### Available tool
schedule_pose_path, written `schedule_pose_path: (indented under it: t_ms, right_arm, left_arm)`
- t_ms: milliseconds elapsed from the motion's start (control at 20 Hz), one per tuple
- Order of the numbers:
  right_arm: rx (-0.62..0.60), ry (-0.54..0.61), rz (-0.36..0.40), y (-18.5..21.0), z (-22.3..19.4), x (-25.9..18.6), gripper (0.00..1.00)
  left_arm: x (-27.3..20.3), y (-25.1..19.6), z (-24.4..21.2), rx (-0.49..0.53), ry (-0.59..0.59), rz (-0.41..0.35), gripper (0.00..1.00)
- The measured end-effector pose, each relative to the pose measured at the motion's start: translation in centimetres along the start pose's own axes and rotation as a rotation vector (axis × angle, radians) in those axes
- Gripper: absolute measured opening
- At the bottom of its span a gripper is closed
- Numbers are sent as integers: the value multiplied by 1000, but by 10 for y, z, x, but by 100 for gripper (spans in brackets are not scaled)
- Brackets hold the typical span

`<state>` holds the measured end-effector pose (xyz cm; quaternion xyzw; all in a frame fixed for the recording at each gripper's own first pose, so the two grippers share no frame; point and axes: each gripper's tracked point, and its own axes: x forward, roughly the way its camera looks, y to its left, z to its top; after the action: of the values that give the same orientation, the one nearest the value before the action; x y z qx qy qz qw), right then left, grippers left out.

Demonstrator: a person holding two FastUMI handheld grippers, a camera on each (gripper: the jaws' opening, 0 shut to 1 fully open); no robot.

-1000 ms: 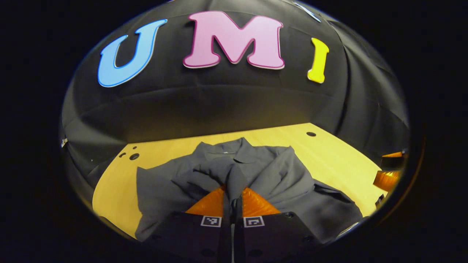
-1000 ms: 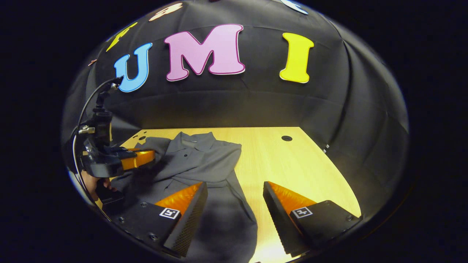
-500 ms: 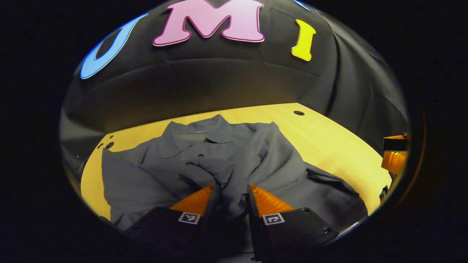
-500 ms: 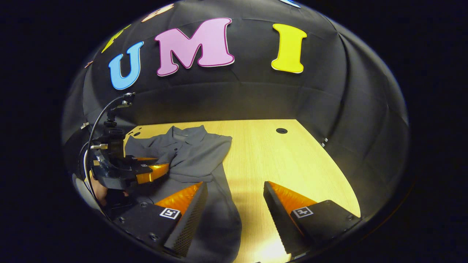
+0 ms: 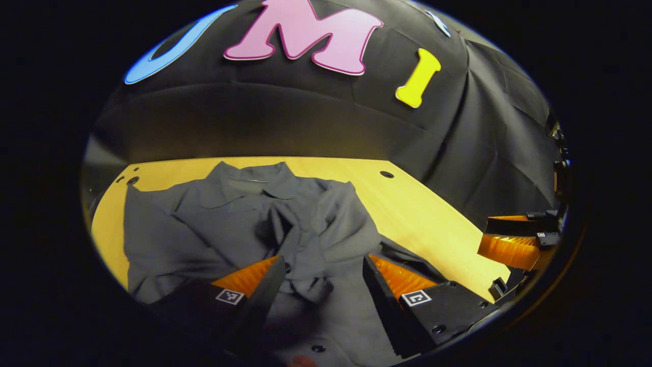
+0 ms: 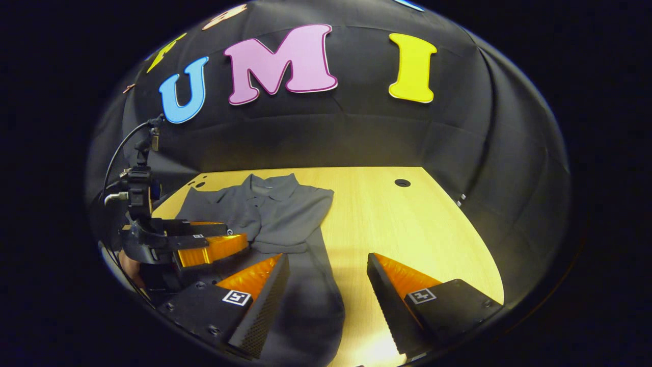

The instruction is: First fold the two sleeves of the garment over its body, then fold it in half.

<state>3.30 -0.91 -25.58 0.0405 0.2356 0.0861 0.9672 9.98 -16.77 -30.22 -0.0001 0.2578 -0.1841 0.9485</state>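
In the left gripper view, the left gripper [image 5: 321, 265] hangs over the grey collared shirt [image 5: 204, 224] with its fingers spread wide; a bunched fold of sleeve [image 5: 305, 250] lies loose between them, touching neither pad. The shirt lies on the wooden table [image 5: 428, 214], collar toward the booth's wall, both sleeves drawn in over the body in rumpled folds. At the right edge the right gripper [image 5: 514, 242] shows off to the side above the table edge.

In the right gripper view, the right gripper [image 6: 328, 270] stands wide apart, holding nothing, above the shirt's [image 6: 285, 214] lower part and bare table [image 6: 407, 219]. The left gripper [image 6: 214, 242] is at the left, over the shirt, held by a hand [image 6: 130, 265].
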Motion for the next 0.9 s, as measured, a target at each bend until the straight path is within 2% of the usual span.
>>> schedule_pose_path:
  t_ms: [150,200,250,300,450,500,550,600,900]
  right_arm:
    - [-19,23,14,8,-8,-16,95]
    - [-24,32,10,9,-12,-23,95]
    - [-27,42,11,10,-16,-32,95]
    - [-27,57,10,12,-22,-39,95]
    - [-37,106,1,15,-45,-63,95]
    - [-43,129,-2,16,-55,-70,95]
    - [-41,146,-7,16,-63,-77,95]
    - [-32,162,-10,18,-70,-84,95]
    - [10,269,-50,23,-123,-107,95]
  left_arm:
    - [-46,20,-2,-24,-3,26,96]
    - [-63,29,-5,-25,-2,38,92]
    - [-80,39,-8,-21,0,57,92]
    - [-97,49,-13,-17,2,76,96]
    - [-142,75,-33,-23,34,121,96]
    - [-154,84,-40,-22,46,136,96]
    - [-166,91,-45,-19,58,151,92]
    - [-176,99,-53,-17,72,162,96]
    - [-227,138,-114,-12,186,236,96]
